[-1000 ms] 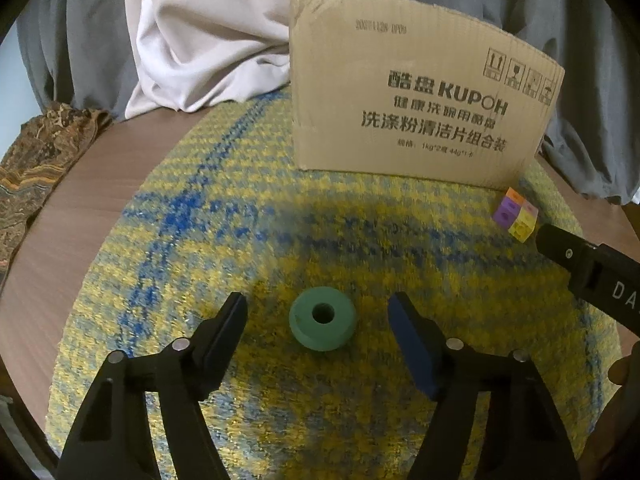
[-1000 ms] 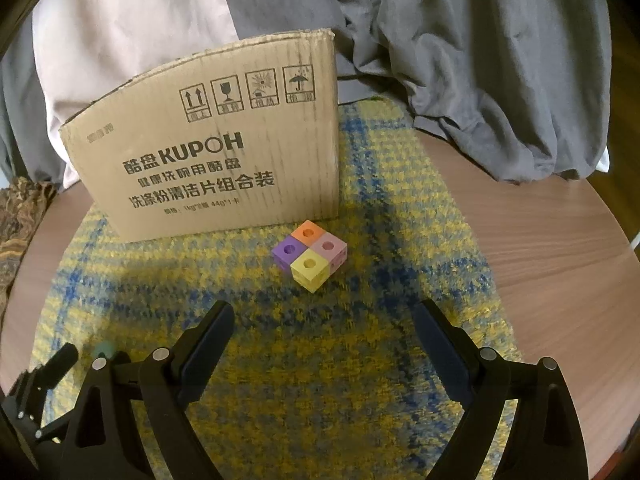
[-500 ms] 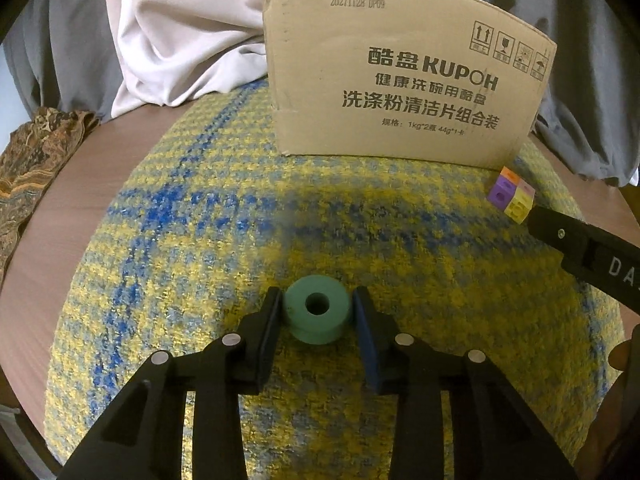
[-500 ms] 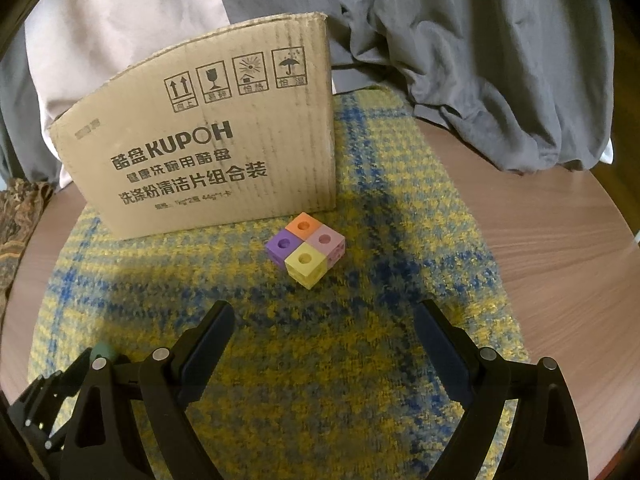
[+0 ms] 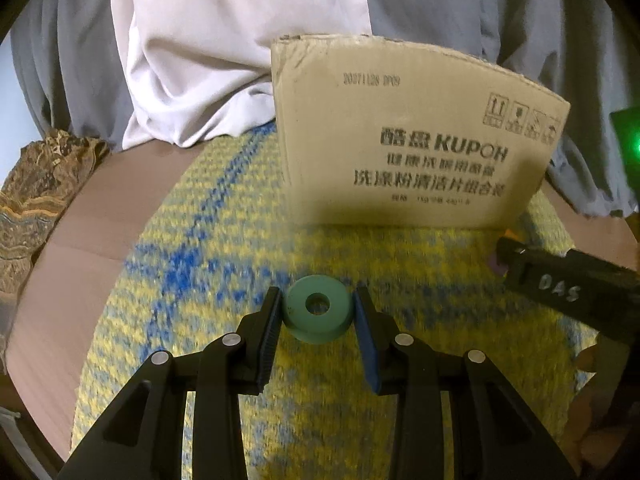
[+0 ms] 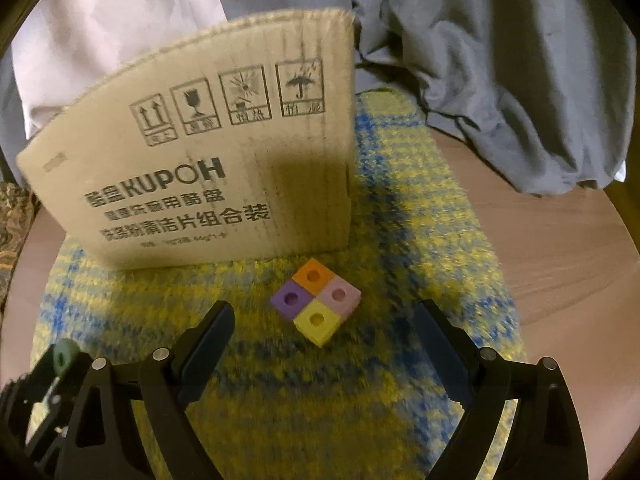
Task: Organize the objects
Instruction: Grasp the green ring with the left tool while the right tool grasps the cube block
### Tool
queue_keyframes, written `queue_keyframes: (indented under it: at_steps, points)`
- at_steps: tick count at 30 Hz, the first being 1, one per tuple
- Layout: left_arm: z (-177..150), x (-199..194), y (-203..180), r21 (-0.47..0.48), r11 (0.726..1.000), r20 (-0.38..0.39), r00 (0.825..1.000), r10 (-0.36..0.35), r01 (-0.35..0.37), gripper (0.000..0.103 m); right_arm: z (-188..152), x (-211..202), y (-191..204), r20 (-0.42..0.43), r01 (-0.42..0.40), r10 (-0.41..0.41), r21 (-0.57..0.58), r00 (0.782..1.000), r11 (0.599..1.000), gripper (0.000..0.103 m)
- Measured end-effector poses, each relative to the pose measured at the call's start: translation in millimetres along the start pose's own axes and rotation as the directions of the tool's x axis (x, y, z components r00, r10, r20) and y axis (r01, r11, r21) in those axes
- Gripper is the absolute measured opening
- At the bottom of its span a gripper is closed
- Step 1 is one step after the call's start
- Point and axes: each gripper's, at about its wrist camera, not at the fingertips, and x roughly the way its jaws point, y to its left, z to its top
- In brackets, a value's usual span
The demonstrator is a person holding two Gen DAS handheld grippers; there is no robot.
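My left gripper [image 5: 316, 312] is shut on a green foam ring [image 5: 318, 308] and holds it just above the yellow-and-blue checked mat [image 5: 224, 248]. The ring also shows at the far left of the right wrist view [image 6: 63, 354]. My right gripper [image 6: 324, 328] is open and empty, with its fingers on either side of a four-colour cube block [image 6: 316, 306] (orange, pink, purple, yellow) that lies on the mat. A cardboard box [image 5: 404, 148] printed KUPOH stands at the back of the mat, also seen in the right wrist view [image 6: 208, 168].
The mat lies on a round wooden table [image 6: 560, 256]. Grey and white cloths [image 5: 208, 48] are heaped behind the box. A brown patterned cloth [image 5: 36, 192] lies at the table's left edge. The right gripper's finger [image 5: 560, 284] reaches into the left wrist view.
My left gripper closed on the green ring and lifted it, moving toward the box. My right gripper moved forward, closer to the cube block, and stayed open.
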Motion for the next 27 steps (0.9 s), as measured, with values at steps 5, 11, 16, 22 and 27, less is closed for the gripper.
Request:
queue_keyframes:
  at_steps: [5,11,16,22,27]
  points:
    - [2.2,6.6,0.7,0.002,1.0,-0.009,1.0,-0.005,0.005,0.035,-1.2,16.7,-1.2,-0.032,0.008,-0.008,0.009,0.999,1.0,0.091]
    - [-0.8,13.3,-2.4,0.002,1.0,-0.023,1.0,-0.017,0.017,0.035,-1.5,32.5,-7.4,-0.063,-0.004,0.005,0.023,0.998,1.0,0.08]
    - [-0.2,15.2,-1.3,-0.001,1.0,-0.025,0.999,-0.022,0.022,0.035,-1.2,32.6,-7.0,-0.056,-0.004,0.004,0.011,0.998,1.0,0.054]
    - [0.6,14.2,-2.8,0.005,1.0,-0.019,1.0,-0.024,0.024,0.035,-4.1,24.8,-14.9,-0.031,-0.01,0.011,0.031,0.999,0.999,0.047]
    - [1.0,12.1,-5.1,0.008,1.0,-0.008,1.0,-0.026,0.026,0.035,-7.8,10.2,-16.4,0.002,-0.007,0.007,0.025,1.0,1.0,0.047]
